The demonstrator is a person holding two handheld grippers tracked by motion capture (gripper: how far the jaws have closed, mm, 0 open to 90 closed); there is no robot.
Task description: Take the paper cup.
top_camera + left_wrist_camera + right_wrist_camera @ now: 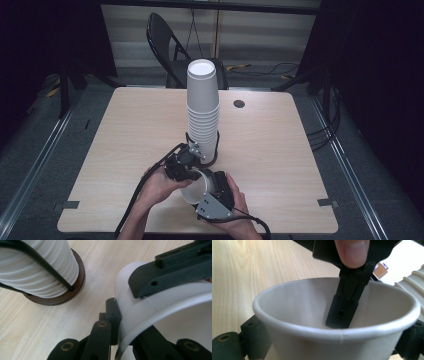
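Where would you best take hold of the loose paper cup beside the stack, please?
Probably across the loose cup's side wall below the rolled rim, with a jaw coming in from each side, as the right gripper holds it. The rim stiffens the thin wall there. The open mouth also allows a pinch on the wall, one jaw inside, as the left gripper does.

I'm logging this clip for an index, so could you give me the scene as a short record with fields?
Setting: wooden table
Stack: tall pile of white paper cups upside down on a round brown base
Loose cup: single white paper cup, held between both claws
Left claw: shut, pinching the cup's wall
Right claw: jaws on either side of the cup
Background: black folding chair
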